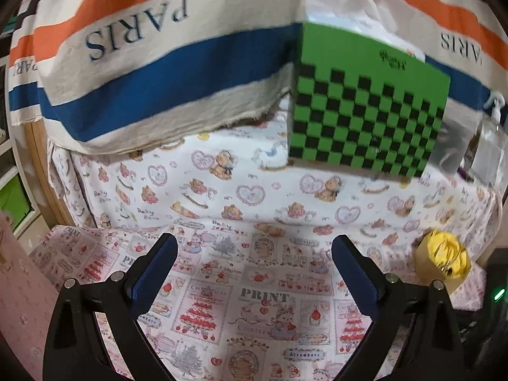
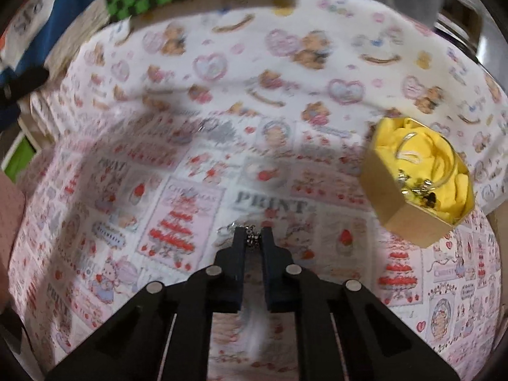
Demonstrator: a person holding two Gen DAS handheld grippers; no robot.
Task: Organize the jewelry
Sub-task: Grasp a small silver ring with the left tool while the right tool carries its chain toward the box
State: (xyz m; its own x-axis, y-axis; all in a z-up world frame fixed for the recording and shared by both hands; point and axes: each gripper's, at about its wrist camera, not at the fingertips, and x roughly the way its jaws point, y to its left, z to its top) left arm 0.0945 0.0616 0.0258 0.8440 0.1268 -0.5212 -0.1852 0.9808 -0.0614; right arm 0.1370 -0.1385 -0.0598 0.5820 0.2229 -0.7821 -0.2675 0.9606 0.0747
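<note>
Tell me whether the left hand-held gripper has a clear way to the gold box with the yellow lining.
Probably yes. The left hand-held gripper is open and empty, and the gold box sits to its right on the printed cloth, with only bare cloth showing between them.

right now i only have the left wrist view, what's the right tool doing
Observer: The right tool is shut on a small silver beaded piece, down at the printed cloth.
Operator: anything in the gold box yet
Observer: Yes. The gold box is open, and a pale hoop lies on its yellow lining.
Operator: just that
Observer: No, a cluster of small dark charms also sits in it, toward its near side.
</note>
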